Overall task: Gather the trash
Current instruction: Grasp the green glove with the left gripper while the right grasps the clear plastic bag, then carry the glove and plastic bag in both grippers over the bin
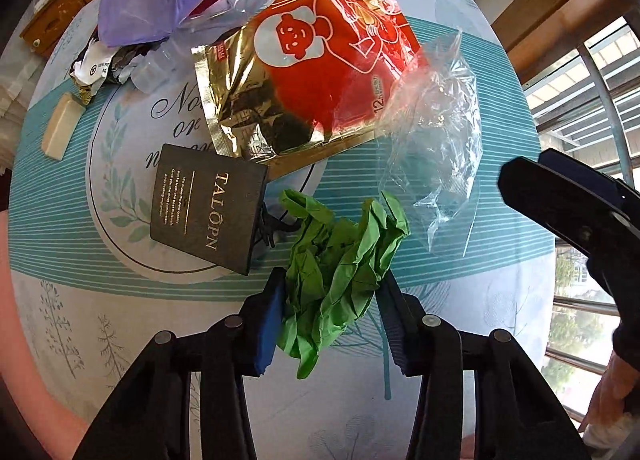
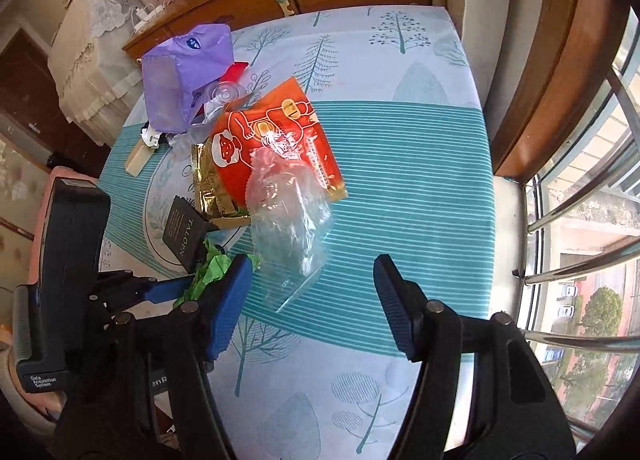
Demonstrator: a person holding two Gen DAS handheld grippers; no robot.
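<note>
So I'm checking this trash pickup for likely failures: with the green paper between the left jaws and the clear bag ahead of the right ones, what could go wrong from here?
1. The left hand-held gripper may pinch only a loose fold, so the green crumpled paper could slip on lifting.
2. The black card lies right beside the paper and could get nudged.
3. The right hand-held gripper is open; the clear plastic bag is limp and overlaps the red and gold pouch, which might drag along.

tablecloth (image 1: 460, 300): teal stripes, tree print | crumpled paper (image 1: 340, 260): green | pouch (image 1: 320, 72): red-gold
</note>
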